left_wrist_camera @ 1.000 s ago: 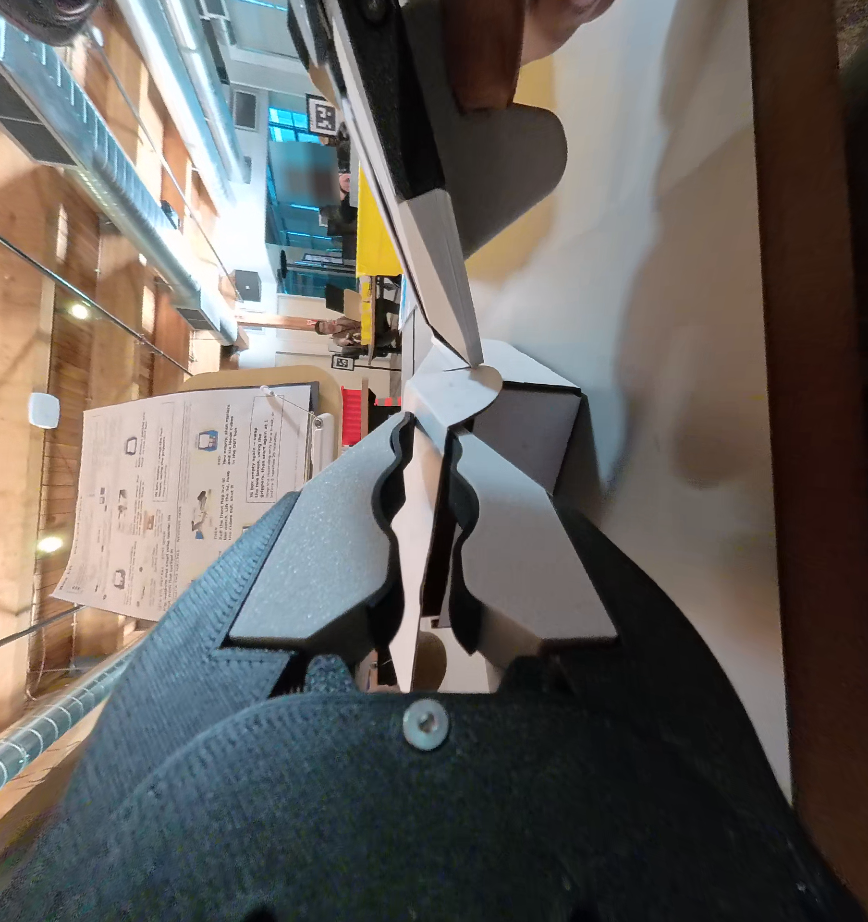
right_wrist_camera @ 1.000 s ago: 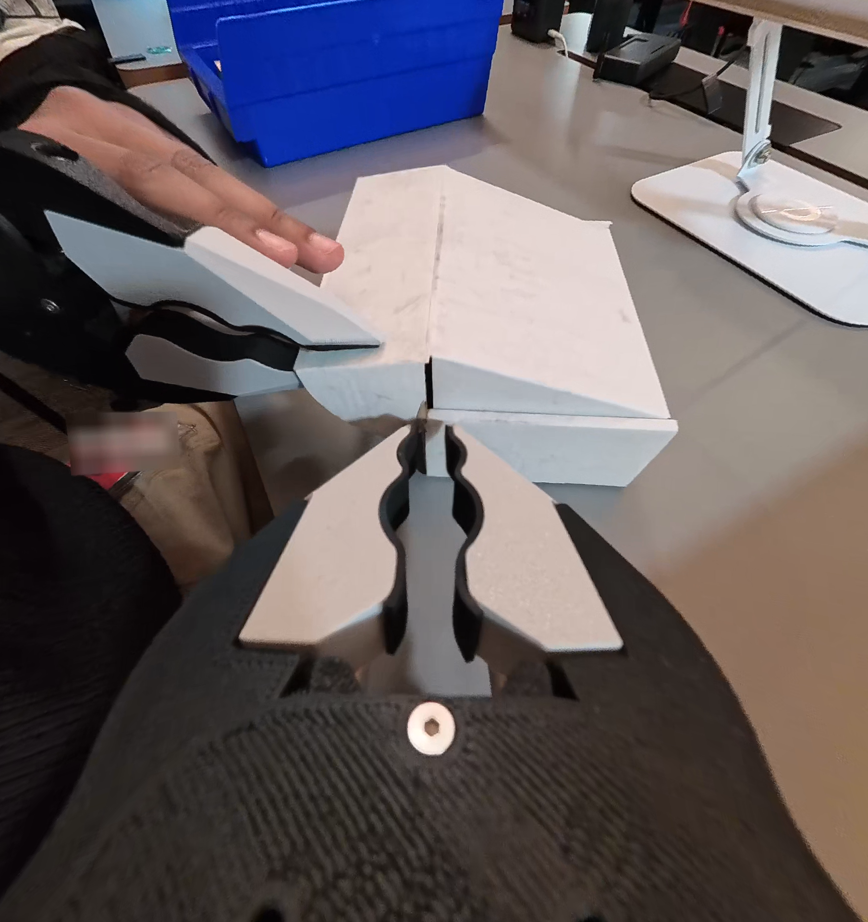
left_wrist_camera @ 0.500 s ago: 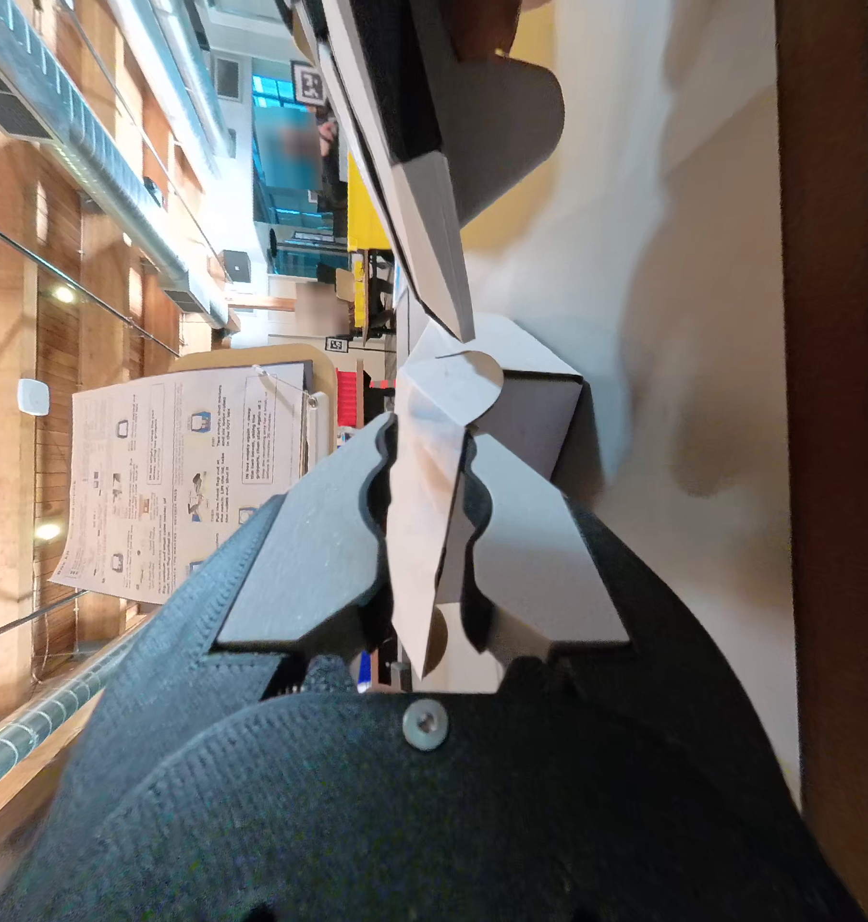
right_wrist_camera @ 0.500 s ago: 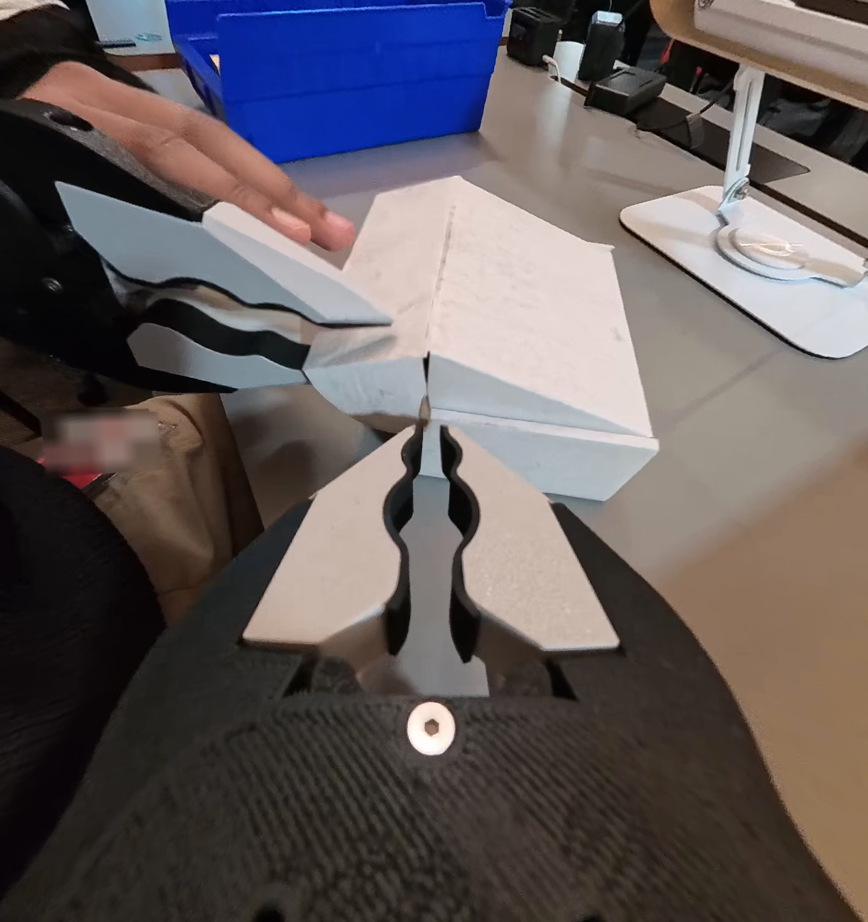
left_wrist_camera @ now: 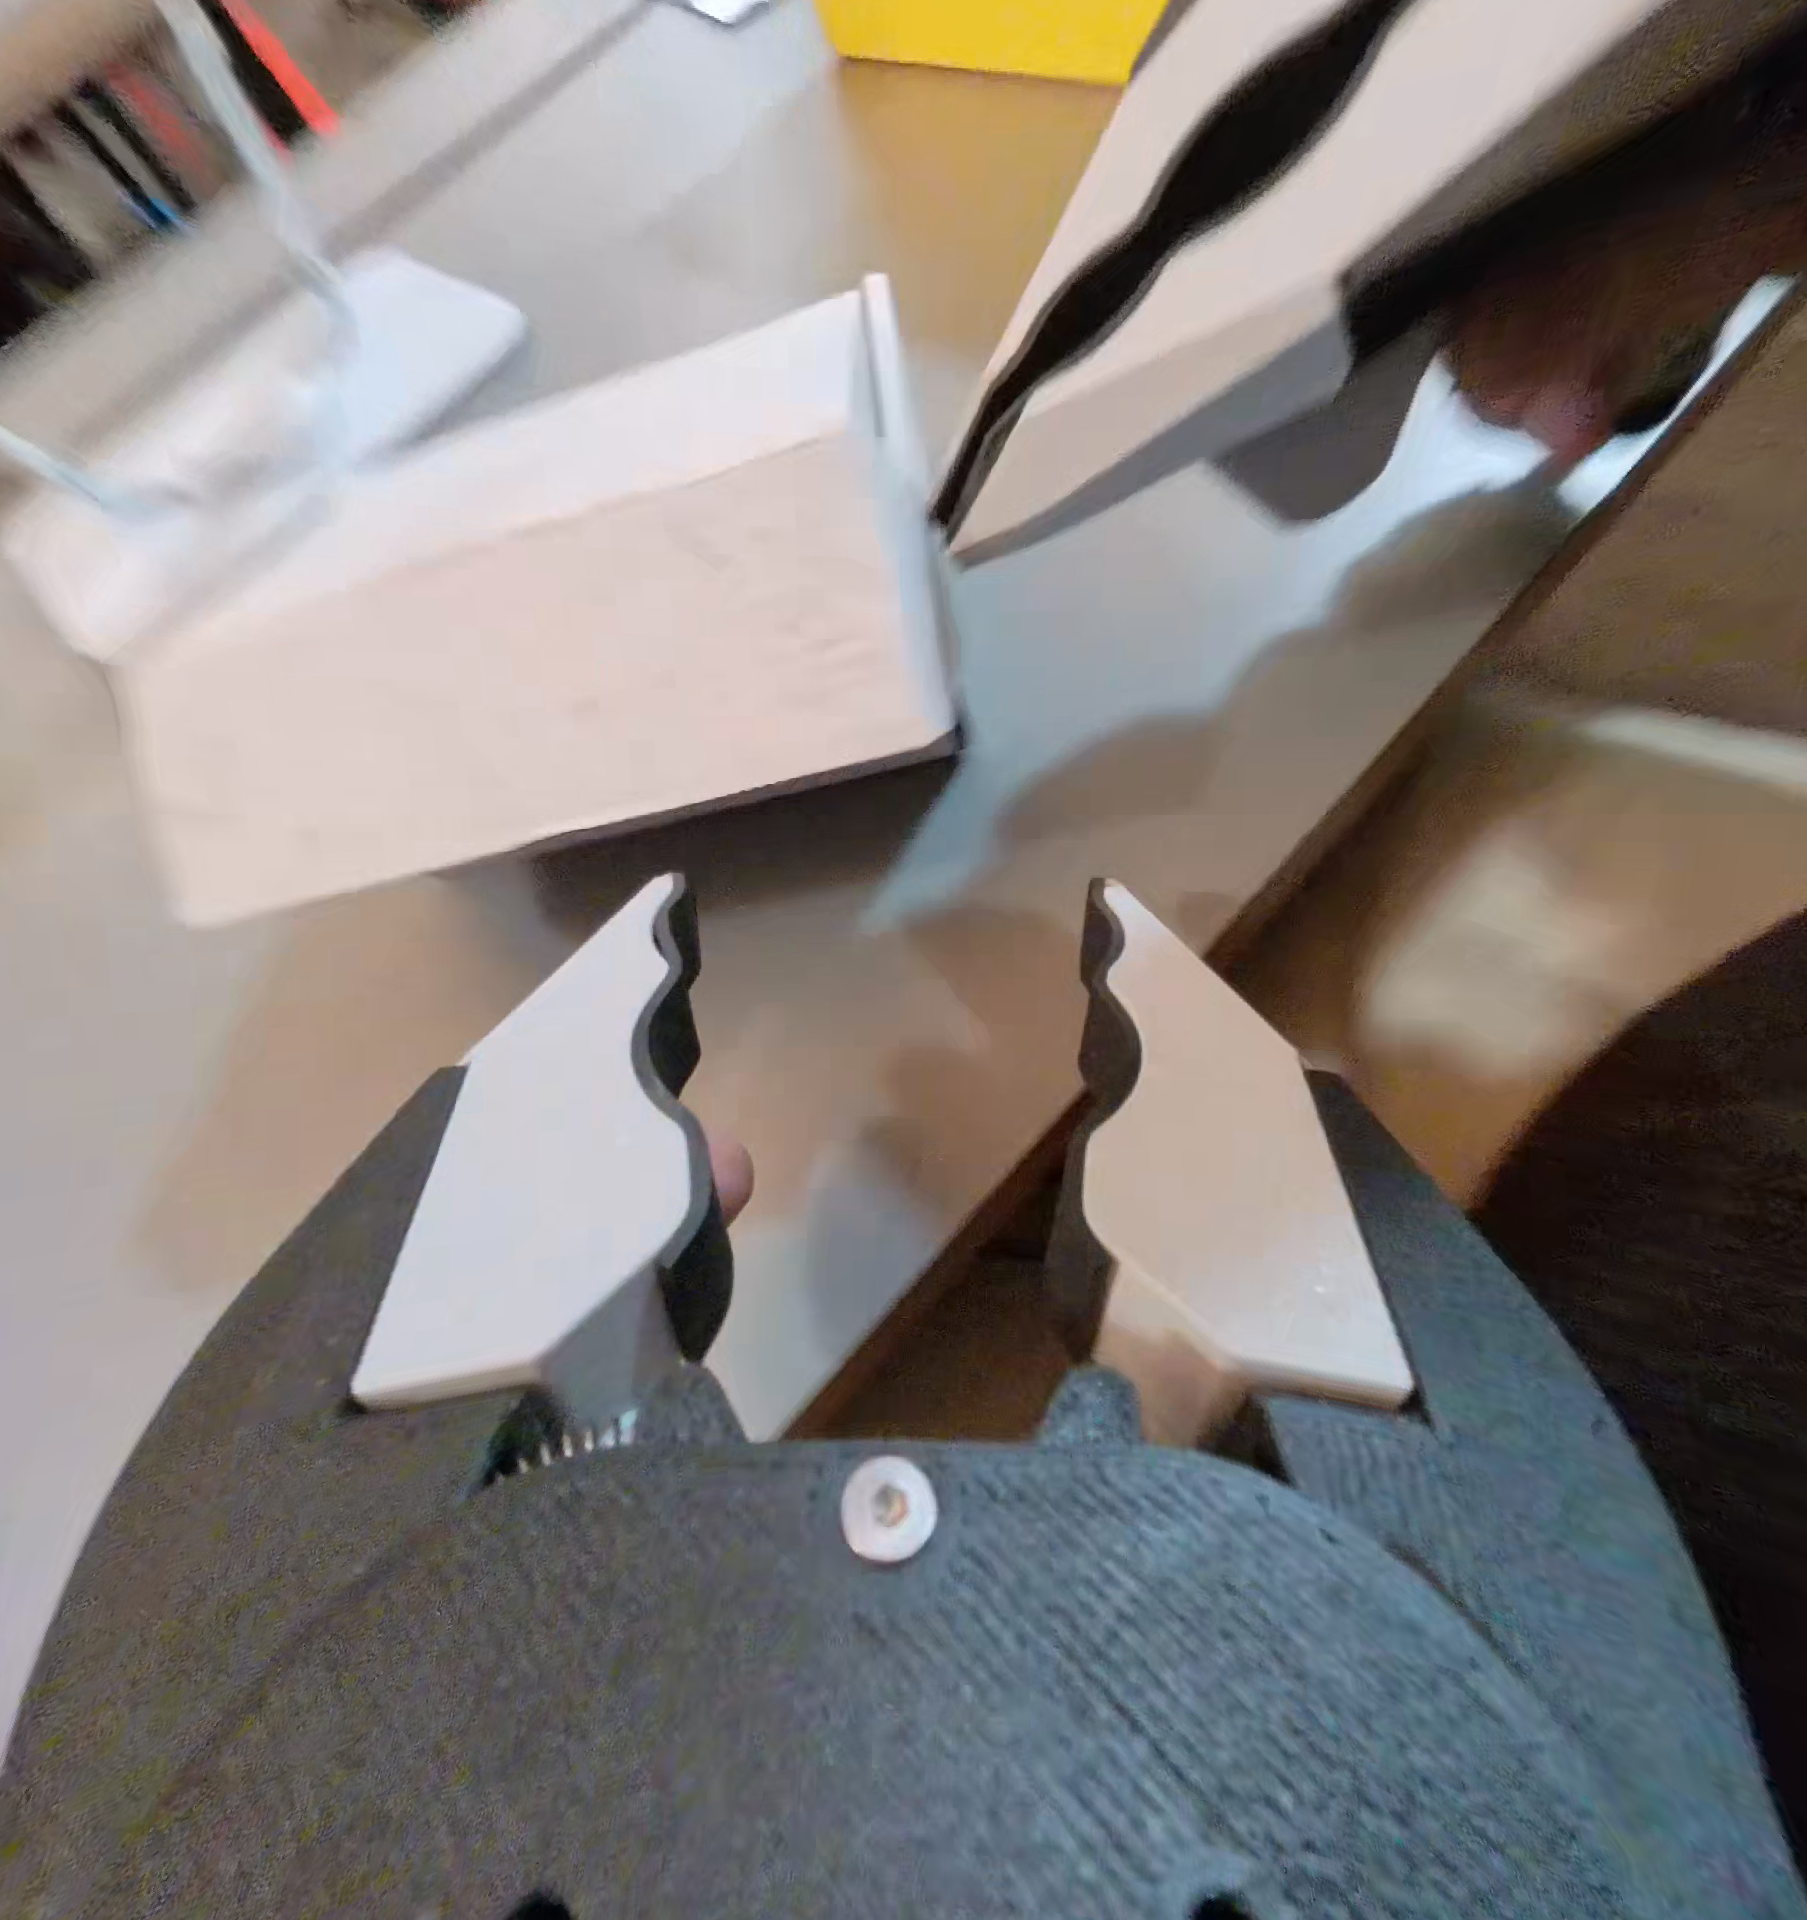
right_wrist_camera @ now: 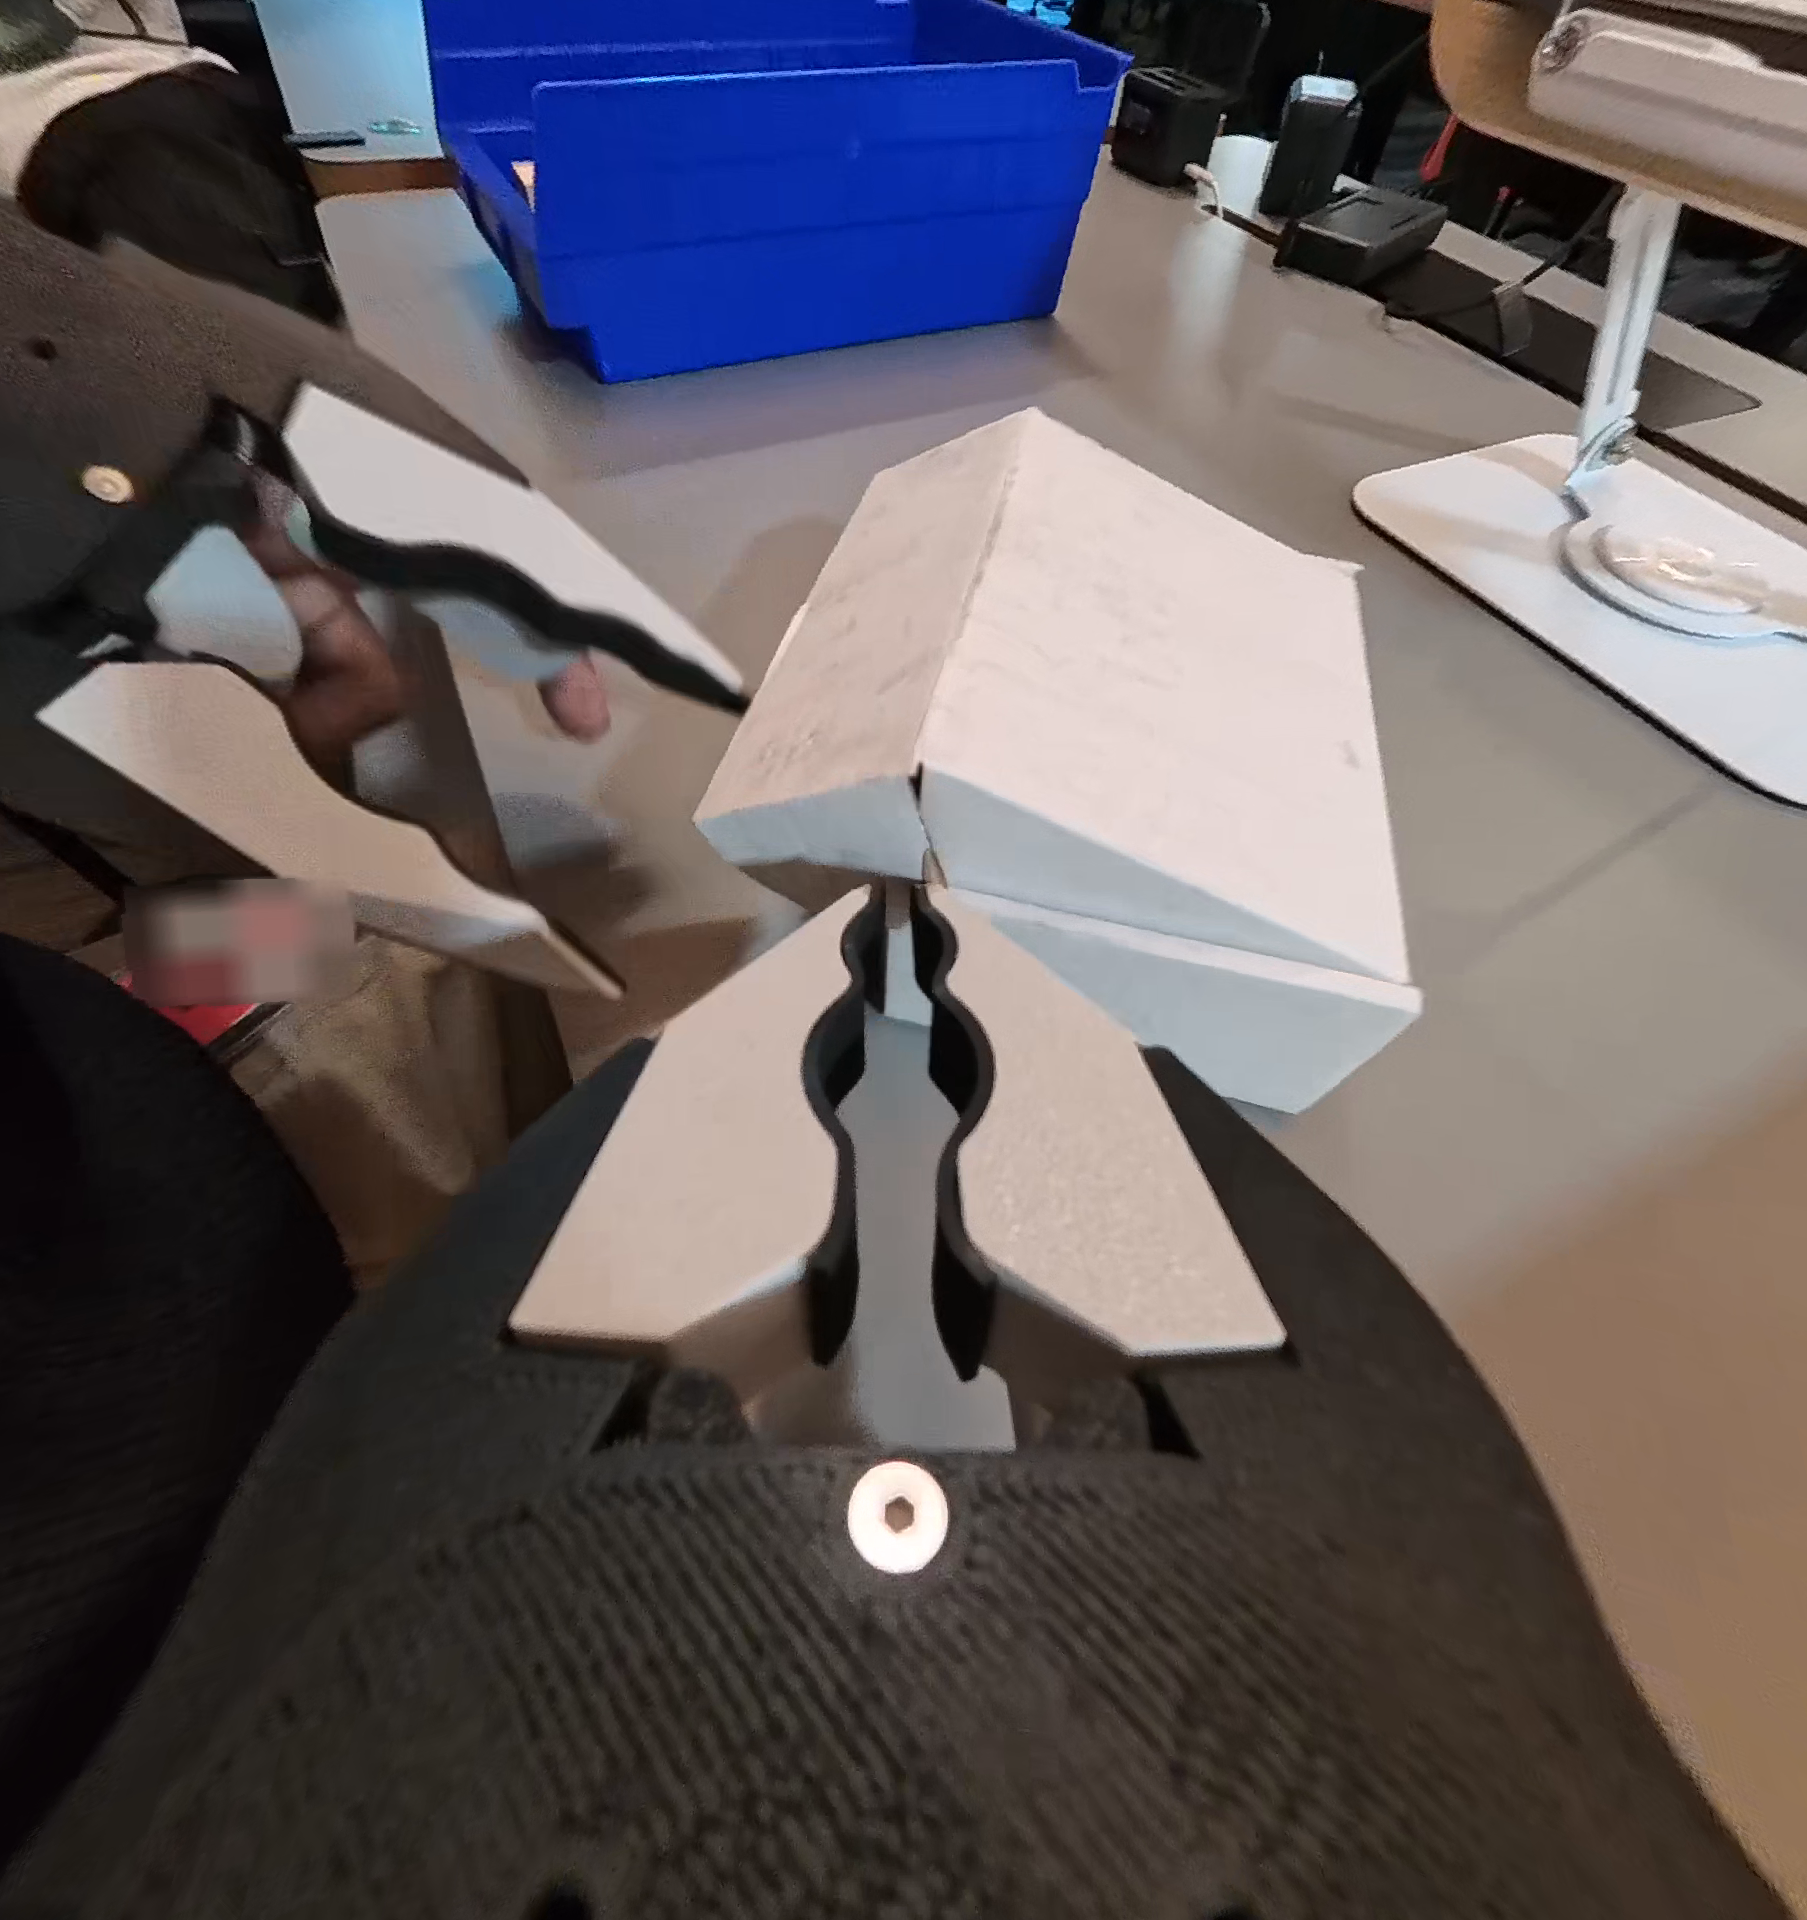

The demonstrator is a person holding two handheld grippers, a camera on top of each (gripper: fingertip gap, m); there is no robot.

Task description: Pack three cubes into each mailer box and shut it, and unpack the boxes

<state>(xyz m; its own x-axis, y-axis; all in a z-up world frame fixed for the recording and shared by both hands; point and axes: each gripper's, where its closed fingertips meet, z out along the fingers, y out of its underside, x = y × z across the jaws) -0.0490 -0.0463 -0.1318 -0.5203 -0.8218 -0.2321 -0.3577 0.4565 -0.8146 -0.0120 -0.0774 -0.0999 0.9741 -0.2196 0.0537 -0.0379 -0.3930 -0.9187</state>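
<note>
White mailer box (right_wrist_camera: pixel 1138 707) on grey table (right_wrist_camera: pixel 1501 1195), lid partly raised, peaked like a roof along its fold. Right gripper (right_wrist_camera: pixel 899 914) closed on small white tab (right_wrist_camera: pixel 904 977) at box's near edge, fingers pinched tight w/ only the tab between. Left gripper (right_wrist_camera: pixel 660 831) seen in right wrist view just left of box, spread wide, holding nothing, tips near box corner but apart from it; person's hand (right_wrist_camera: pixel 348 665) visible behind its fingers. In left wrist view, blurred by motion: left gripper (left_wrist_camera: pixel 888 904) gaping over bare table, box (left_wrist_camera: pixel 525 644) ahead and to the left, right gripper (left_wrist_camera: pixel 940 520) at box's corner. Blue bin (right_wrist_camera: pixel 774 187) beyond box, well apart. White stand base (right_wrist_camera: pixel 1626 613) to the right on table. No cubes in sight; box contents hidden.
</note>
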